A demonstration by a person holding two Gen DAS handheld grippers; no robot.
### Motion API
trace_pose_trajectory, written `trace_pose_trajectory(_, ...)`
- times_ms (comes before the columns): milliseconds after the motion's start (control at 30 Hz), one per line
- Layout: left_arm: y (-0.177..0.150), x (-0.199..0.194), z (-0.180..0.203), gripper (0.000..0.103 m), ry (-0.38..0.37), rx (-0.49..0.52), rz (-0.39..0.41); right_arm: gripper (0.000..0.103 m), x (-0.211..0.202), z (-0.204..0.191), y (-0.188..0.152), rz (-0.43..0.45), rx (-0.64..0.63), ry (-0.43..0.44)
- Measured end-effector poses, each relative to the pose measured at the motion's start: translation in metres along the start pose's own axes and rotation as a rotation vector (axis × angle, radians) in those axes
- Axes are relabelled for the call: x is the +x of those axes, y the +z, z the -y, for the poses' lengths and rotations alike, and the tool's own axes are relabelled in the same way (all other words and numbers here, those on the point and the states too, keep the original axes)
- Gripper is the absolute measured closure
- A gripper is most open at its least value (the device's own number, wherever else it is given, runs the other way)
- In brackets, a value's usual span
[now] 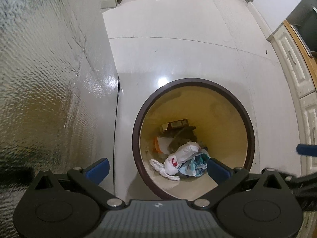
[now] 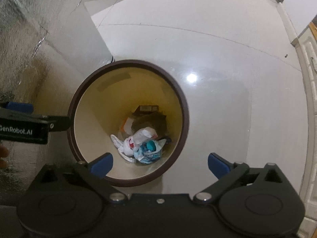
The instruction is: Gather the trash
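Observation:
A round bin with a dark brown rim (image 1: 193, 80) (image 2: 126, 61) stands on the pale floor, its inside yellow-cream. At its bottom lie a white plastic bag with a red mark (image 1: 178, 156) (image 2: 138, 136), a blue-and-white bag (image 1: 196, 164) (image 2: 148, 150), a small cardboard box (image 1: 176, 125) (image 2: 147, 108) and dark crumpled paper. My left gripper (image 1: 157, 168) hangs open above the bin's near-left edge, holding nothing. My right gripper (image 2: 160, 163) is open over the bin's near-right edge, also holding nothing. One of the left gripper's blue pads (image 2: 18, 107) shows at the left of the right wrist view.
A foil-covered surface (image 1: 43, 89) rises just left of the bin, with a thin black cable (image 1: 116, 129) along its foot. White cabinet doors (image 1: 295, 69) line the right side. Glossy tiled floor (image 1: 178, 49) stretches beyond the bin. A person's fingertips (image 2: 3, 152) show at the left edge.

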State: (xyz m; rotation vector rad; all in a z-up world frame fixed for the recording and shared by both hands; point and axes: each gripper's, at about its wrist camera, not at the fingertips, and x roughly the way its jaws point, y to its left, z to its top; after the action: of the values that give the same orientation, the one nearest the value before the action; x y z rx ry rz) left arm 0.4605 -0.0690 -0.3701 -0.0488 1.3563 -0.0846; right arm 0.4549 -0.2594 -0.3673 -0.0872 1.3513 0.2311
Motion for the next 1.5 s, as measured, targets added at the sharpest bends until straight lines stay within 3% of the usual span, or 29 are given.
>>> trace_pose_trajectory(633,-0.027,-0.054,0.006,0.0,0.018,0.034,0.101,0.0,-0.059,0.036,-0.023,0.096,0.11,0.024)
trace_pose_trajectory(1000,-0.047,-0.119,0.016,0.0,0.012,0.05,0.215,0.0,-0.115,0.04,-0.04,0.188,0.081,0.048)
trace_pose_trajectory(1500,-0.083,-0.25,0.039,0.0,0.006,0.088,0.482,0.0,-0.236,0.035,-0.058,0.479,0.03,0.089)
